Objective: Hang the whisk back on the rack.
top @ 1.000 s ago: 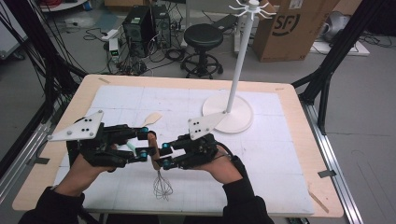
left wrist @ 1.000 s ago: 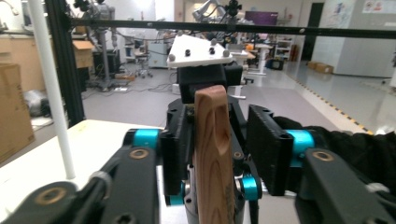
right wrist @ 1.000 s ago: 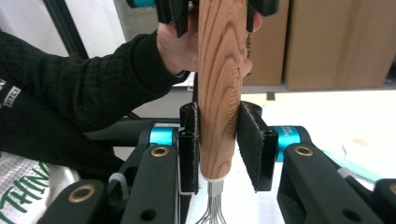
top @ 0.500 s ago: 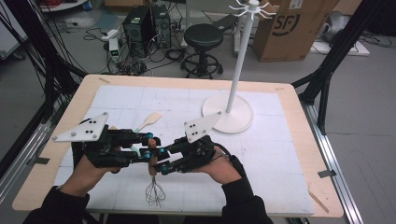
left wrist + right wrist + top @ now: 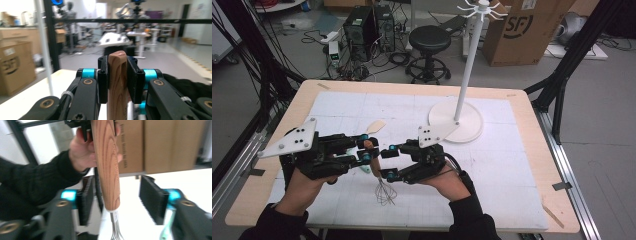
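Cables, computer towers, a black stool and a cardboard box crowd the floor behind the light wooden counter, which carries a white gridded mat.

At the fingers of the left gripper, the black pads are clamped on the top end of a wire whisk with a brown wooden handle; the left gripper view shows the rounded handle end pinched squarely between them. The fingers of the right gripper have just been opening and now stand apart on either side of the handle's lower end, with clear gaps to the wood in the right gripper view, so they are not gripping it. The whisk hangs roughly upright from the left gripper, above the front middle of the mat, its wire loops pointing down towards the mat; I cannot tell whether they touch it.

Just behind the left gripper lies a pale wooden spatula on the mat. Farther back and to the right stands a white hanging rack with a round base, well apart from both hands.
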Demonstrator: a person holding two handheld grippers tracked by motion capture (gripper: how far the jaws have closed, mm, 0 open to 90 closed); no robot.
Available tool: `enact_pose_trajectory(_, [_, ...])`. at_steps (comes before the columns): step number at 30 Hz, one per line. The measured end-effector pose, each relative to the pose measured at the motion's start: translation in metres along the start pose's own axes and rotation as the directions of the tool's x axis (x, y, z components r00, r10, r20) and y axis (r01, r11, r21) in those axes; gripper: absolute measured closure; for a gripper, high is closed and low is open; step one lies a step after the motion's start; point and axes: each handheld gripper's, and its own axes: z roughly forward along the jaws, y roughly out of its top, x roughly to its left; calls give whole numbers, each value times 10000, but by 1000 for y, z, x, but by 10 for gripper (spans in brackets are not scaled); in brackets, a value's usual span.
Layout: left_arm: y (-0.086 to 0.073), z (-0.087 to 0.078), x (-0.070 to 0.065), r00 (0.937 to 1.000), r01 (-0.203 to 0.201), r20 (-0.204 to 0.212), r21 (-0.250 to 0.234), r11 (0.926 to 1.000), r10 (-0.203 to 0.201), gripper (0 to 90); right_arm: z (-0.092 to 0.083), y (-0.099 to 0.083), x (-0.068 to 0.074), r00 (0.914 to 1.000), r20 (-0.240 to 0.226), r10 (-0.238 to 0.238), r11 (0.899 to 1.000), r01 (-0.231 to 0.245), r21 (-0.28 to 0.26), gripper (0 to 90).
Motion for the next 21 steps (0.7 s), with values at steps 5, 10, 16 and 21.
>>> enact_pose_trajectory(5, [0, 1, -1, 9942, 57, -1070, 172, 9998, -38, 737, -4, -1, 8, 9904, 1294, -489, 9979, 540, -361, 313])
enact_pose_trajectory(10, [1, 2, -3, 9765, -9, -2156, 144, 9999, 40, 737, 4, -6, 17, 9599, 2700, -751, 9955, 877, -349, 317])
enact_pose_trajectory(16, [2, 4, -6, 9651, -49, -2619, -110, 9999, 19, 737, 17, -8, 18, 9441, 3132, -1028, 9933, 1140, -177, 366])
enact_pose_trajectory(21, [2, 6, -9, 9636, -21, -2673, -244, 9997, -45, 737, 26, -6, 17, 9495, 2908, -1181, 9911, 1307, -242, 480])
